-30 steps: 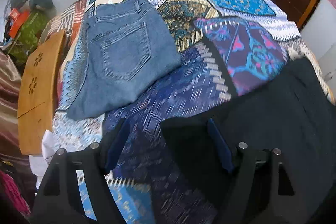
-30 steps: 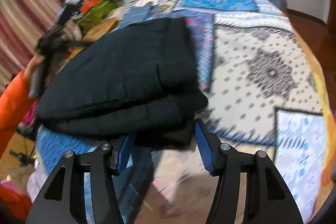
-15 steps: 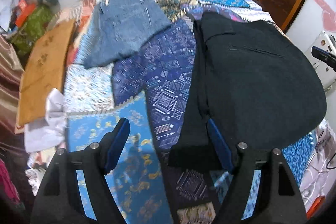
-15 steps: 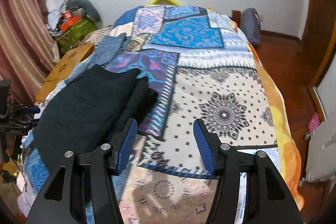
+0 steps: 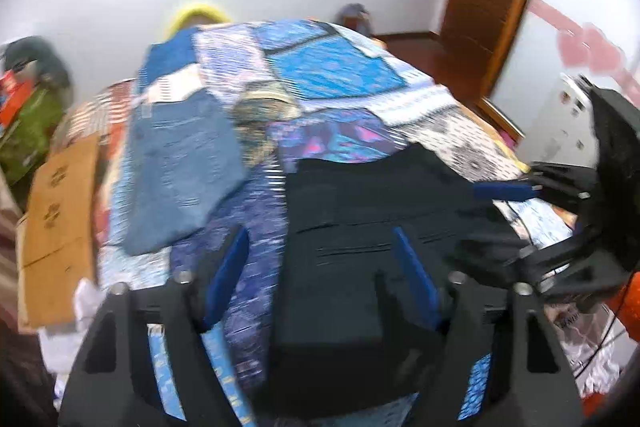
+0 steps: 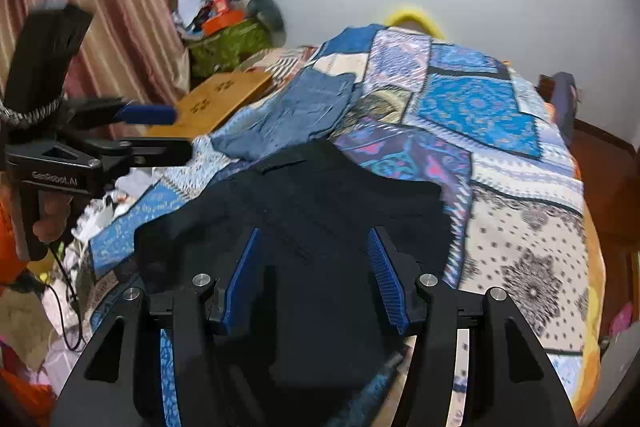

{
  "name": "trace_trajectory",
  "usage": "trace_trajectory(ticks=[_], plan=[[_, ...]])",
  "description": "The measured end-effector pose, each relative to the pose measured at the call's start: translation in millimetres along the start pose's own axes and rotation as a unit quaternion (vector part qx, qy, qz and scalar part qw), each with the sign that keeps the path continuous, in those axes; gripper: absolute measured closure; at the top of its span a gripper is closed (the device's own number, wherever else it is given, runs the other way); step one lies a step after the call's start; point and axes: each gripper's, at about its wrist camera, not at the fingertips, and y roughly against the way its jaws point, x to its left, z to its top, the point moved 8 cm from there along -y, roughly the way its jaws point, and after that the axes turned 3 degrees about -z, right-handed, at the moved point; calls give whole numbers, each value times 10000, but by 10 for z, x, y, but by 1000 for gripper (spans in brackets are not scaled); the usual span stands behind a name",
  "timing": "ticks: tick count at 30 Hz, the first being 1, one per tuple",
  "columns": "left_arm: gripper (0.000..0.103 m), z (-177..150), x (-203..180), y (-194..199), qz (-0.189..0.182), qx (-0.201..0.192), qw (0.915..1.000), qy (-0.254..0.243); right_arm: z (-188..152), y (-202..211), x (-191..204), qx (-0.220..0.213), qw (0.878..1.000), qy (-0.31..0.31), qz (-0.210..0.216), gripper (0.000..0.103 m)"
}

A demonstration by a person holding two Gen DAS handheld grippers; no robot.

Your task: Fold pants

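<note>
Bed [image 6: 532, 227] is covered by a patchwork quilt. Folded black pants [image 6: 320, 211] are laid on its near edge, jeans [image 6: 304, 111] beyond. Left claw [image 5: 320, 267], jaws just narrowed, and right claw [image 6: 312, 267] are held part-open, empty. Fold judged done; next, set-aside or stacking.

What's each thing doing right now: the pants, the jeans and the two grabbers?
black pants: folded, lying on the quilt.
jeans: folded, lying farther back on the quilt.
left gripper: open, jaws have just been closing, nothing between them.
right gripper: open, empty.
</note>
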Motion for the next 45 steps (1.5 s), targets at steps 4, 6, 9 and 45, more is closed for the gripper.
trace_trajectory(ticks=[4, 6, 9, 45], plan=[[66, -154, -171, -438, -428, 585, 9973, -126, -230, -318, 20, 532, 9985, 45, 123, 58], [68, -292, -164, -631, -390, 830, 9956, -165, -322, -363, 15, 604, 9980, 101, 130, 58], [69, -410, -158, -656, -381, 667, 9963, -385, -393, -273, 27, 631, 9973, 368, 34, 59], [21, -430, 566, 248, 553, -109, 9970, 533, -616, 374, -677, 274, 9840, -1723, -362, 49]])
